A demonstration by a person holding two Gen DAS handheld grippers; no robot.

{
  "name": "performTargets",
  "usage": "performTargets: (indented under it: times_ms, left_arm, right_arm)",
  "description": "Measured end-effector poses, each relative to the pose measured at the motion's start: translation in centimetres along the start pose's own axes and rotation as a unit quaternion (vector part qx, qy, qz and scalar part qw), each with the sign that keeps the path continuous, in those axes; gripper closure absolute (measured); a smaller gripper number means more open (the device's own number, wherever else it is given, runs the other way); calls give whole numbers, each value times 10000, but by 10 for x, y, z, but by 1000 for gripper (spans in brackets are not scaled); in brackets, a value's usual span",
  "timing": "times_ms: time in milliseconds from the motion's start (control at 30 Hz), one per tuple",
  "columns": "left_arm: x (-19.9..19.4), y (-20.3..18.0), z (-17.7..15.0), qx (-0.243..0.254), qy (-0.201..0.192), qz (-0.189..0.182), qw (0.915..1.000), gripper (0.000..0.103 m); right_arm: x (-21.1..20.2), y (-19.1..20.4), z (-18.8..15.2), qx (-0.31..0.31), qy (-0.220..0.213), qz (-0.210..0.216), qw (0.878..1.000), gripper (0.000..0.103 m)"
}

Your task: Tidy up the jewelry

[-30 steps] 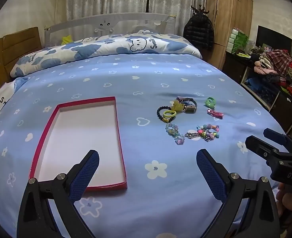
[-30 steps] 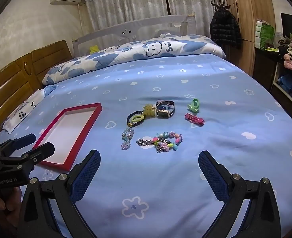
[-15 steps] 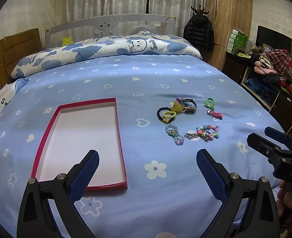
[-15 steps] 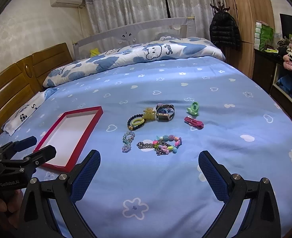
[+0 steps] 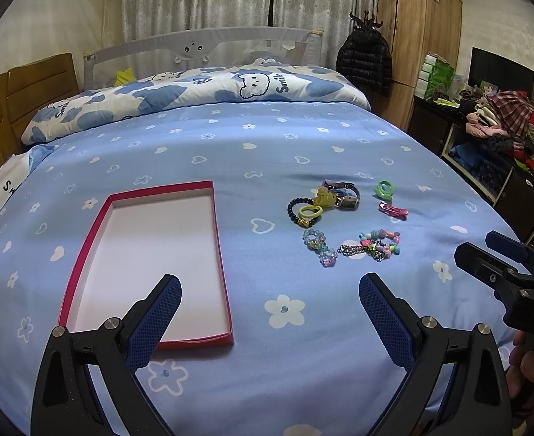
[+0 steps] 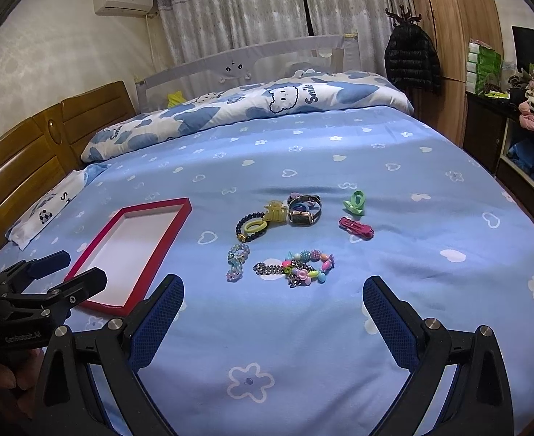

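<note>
A shallow red-rimmed box (image 5: 218, 243) (image 6: 179, 214) with a white floor lies empty on the blue bedspread. To its right sits a cluster of jewelry: a black bead bracelet (image 5: 296, 214) (image 6: 243, 222), a wristwatch (image 5: 347, 201) (image 6: 303, 216), a green hair tie (image 5: 385, 189) (image 6: 356, 201), a pink clip (image 5: 392, 210) (image 6: 356, 227), a clear flower bracelet (image 5: 319, 247) (image 6: 237, 259) and a colourful bead-and-chain bracelet (image 5: 376, 245) (image 6: 299, 267). My left gripper (image 5: 268, 309) is open over the box's near corner. My right gripper (image 6: 272, 309) is open, short of the bead-and-chain bracelet.
A rolled cloud-print duvet (image 5: 194, 91) lies across the far side of the bed, with a wooden headboard (image 6: 31, 145) on the left. A wardrobe (image 5: 419, 43) and shelves heaped with clothes (image 5: 503, 127) stand off the bed's right edge.
Both grippers have drawn slightly back and up, so the box and jewelry sit a little lower and nearer the view centre. Nothing on the bed has moved.
</note>
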State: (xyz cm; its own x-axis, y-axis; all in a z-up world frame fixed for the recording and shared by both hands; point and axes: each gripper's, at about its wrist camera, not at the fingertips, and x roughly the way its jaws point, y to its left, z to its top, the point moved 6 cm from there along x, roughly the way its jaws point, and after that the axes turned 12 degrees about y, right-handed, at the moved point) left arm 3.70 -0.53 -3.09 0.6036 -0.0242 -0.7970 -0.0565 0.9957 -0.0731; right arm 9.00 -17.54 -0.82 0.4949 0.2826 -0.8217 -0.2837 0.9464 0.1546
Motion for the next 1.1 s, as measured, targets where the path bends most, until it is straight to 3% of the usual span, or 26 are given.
performTargets:
  times_ms: [1100]
  left_arm:
    - [9,1,3,-29,100,-38,9999,4]
  right_arm:
    - [2,4,-3,25,3,84,10000,4]
